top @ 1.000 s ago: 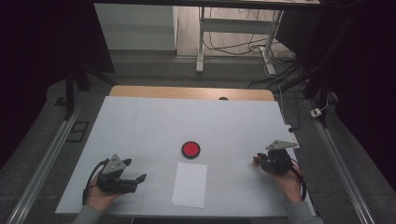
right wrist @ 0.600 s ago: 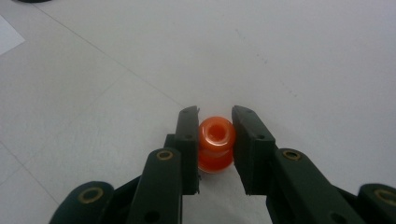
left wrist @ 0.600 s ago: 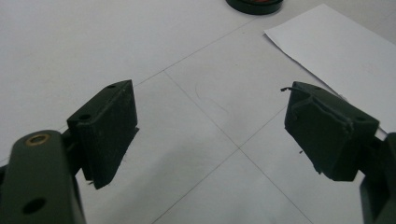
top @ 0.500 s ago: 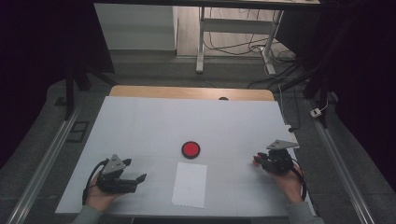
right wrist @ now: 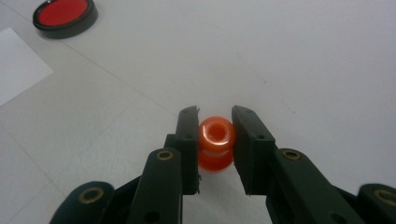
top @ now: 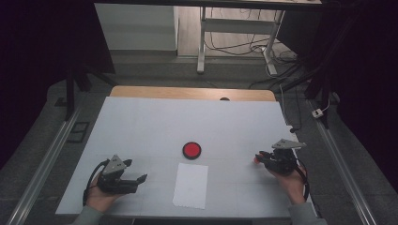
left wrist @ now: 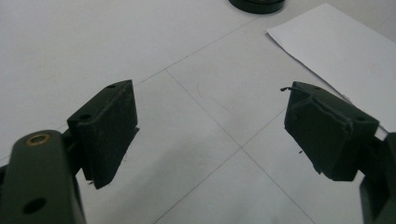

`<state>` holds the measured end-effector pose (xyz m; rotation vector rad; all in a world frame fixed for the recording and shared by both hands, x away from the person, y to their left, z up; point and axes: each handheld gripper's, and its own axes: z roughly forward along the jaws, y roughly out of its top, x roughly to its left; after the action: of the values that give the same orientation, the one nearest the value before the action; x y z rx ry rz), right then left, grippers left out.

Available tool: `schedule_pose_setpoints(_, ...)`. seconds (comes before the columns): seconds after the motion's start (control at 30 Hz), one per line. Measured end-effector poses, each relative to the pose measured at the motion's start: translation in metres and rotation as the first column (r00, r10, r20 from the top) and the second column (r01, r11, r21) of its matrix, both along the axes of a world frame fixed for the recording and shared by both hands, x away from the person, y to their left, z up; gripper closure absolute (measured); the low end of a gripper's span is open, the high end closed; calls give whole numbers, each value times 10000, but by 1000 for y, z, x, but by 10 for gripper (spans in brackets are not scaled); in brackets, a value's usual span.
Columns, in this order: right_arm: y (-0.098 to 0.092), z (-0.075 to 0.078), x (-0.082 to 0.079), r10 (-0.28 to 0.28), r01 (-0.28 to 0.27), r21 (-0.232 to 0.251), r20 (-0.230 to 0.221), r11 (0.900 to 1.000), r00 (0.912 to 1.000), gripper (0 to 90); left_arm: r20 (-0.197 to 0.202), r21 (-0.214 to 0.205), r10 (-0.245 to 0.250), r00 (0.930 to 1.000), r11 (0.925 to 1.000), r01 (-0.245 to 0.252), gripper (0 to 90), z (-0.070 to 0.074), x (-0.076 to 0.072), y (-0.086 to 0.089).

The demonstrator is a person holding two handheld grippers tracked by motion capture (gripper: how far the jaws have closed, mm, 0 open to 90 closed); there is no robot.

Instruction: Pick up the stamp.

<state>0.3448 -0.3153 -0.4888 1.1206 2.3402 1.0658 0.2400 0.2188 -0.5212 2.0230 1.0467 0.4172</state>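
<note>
Right gripper [right wrist: 215, 140] clamped on small orange spool-shaped piece [right wrist: 215, 147], pads pressing both sides, hole at top facing camera. In high view, right gripper [top: 259, 158] low over right part of white table [top: 141, 122], orange piece [top: 256, 160] at its tip. Left gripper [left wrist: 210, 126] jaws spread wide, nothing between them, bare table beneath. Red disc in black rim [top: 191, 150] mid-table; white paper sheet [top: 191, 185] just in front of it, between hands.
</note>
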Motion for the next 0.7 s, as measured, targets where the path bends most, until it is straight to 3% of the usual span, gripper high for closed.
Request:
schedule_pose_setpoints(0.13,0,1,0,62,-63,437,37,9990,10000,715,2,-3,16,10000,10000,-16,177,0,0,0)
schedule_pose_setpoints(0.47,5,12,-5,238,-280,1006,424,9945,9988,714,-24,51,2,10000,10000,-2,178,-1,0,0)
schedule_pose_setpoints(0.7,10,16,-7,424,-494,1169,619,9919,9972,714,-45,56,-8,10000,10000,9,178,-1,1,0)
